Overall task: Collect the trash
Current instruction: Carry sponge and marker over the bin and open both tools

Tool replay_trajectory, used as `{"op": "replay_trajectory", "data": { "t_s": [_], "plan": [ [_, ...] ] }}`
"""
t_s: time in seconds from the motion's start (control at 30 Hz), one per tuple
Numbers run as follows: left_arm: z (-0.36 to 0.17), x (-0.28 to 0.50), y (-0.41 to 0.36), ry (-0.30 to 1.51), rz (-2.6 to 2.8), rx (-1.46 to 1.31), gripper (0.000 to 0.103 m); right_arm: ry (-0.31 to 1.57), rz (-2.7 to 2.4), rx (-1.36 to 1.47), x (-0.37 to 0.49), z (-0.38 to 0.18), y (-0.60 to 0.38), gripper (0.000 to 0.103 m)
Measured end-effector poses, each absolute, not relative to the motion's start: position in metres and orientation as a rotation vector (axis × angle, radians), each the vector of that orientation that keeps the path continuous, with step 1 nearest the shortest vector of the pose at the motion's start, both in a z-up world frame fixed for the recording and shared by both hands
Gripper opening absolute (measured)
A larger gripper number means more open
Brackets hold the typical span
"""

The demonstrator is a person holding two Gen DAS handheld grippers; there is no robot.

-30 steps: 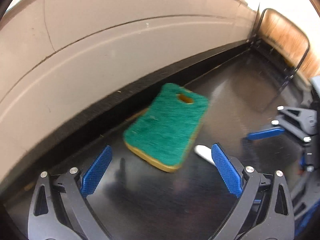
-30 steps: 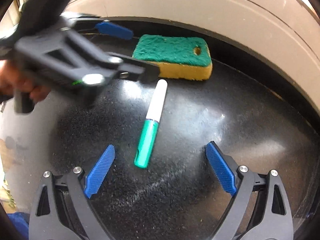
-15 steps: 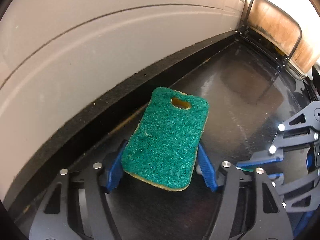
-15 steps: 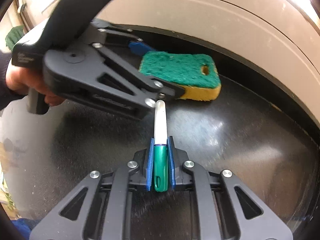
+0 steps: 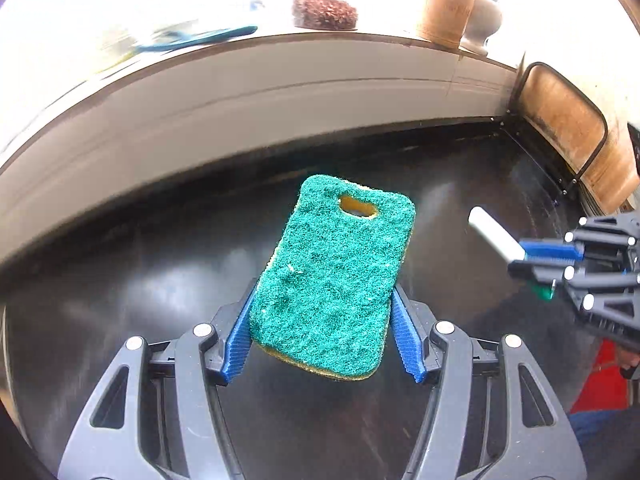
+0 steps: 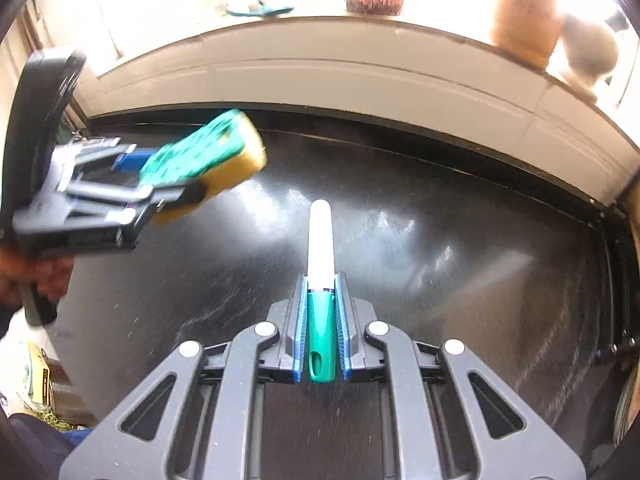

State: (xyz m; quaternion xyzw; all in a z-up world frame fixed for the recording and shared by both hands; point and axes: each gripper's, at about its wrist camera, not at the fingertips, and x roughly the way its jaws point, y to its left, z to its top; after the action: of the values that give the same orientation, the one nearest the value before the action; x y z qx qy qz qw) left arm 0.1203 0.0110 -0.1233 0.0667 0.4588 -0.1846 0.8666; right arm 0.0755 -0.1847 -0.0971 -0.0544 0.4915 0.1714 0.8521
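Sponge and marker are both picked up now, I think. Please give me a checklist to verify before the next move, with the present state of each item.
1. Sponge sits between both blue pads of the left gripper, which is closing on it: ok.
2. Sponge lifted off the black surface: ok.
3. Marker clamped in the right gripper: ok.
4. Marker is centred and straight between the pads: ok.
5. The two grippers are apart, not touching: ok.
6. A bin or bag for the trash is in sight: not ok, none visible.
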Motion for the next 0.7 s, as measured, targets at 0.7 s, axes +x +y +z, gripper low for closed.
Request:
{"op": "replay_trajectory", "data": {
  "t_s": [0.7],
  "plan": [
    [-0.100, -0.041, 0.076, 0.908, -0.008, -0.006, 0.059, 0.974, 0.668, -0.232, 0.008, -0.072, -0.099, 0.014]
  ]
}}
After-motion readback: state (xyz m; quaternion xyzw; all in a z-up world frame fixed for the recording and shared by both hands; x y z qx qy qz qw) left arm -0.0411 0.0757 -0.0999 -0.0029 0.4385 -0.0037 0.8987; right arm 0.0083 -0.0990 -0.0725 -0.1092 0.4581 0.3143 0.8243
